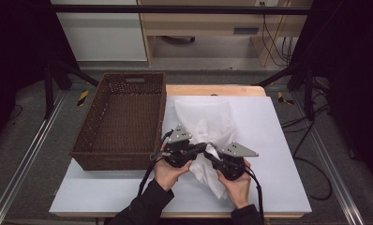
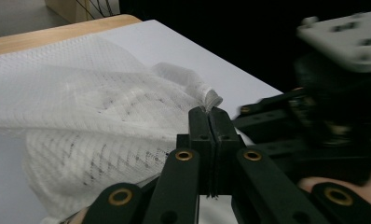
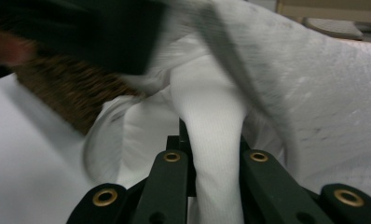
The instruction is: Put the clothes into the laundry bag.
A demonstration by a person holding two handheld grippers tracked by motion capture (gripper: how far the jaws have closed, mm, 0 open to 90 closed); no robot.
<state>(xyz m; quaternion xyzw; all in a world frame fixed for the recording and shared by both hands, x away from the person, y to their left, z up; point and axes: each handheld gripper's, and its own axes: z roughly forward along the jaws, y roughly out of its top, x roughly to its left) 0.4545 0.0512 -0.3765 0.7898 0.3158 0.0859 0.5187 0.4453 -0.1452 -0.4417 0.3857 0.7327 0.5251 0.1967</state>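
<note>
A white mesh bag (image 1: 201,117) lies crumpled on the white-covered table (image 1: 278,154), with white cloth bunched at its near end. My left gripper (image 1: 206,147) is shut, and its jaws pinch a twisted bit of the mesh bag's edge (image 2: 210,99). In the left gripper view the jaws (image 2: 213,114) meet with no gap. My right gripper (image 1: 212,156) is shut on a strip of white ribbed cloth (image 3: 211,112) that rises from between its jaws. The two grippers point at each other, tips nearly touching, over the bag's near end. More white cloth (image 1: 210,178) hangs down between the hands.
A dark brown wicker basket (image 1: 114,159) stands to the left of the bag, close to my left hand, and holds nothing. The table's wooden far edge (image 1: 212,90) shows beyond the white sheet. Metal rails run along both sides of the table.
</note>
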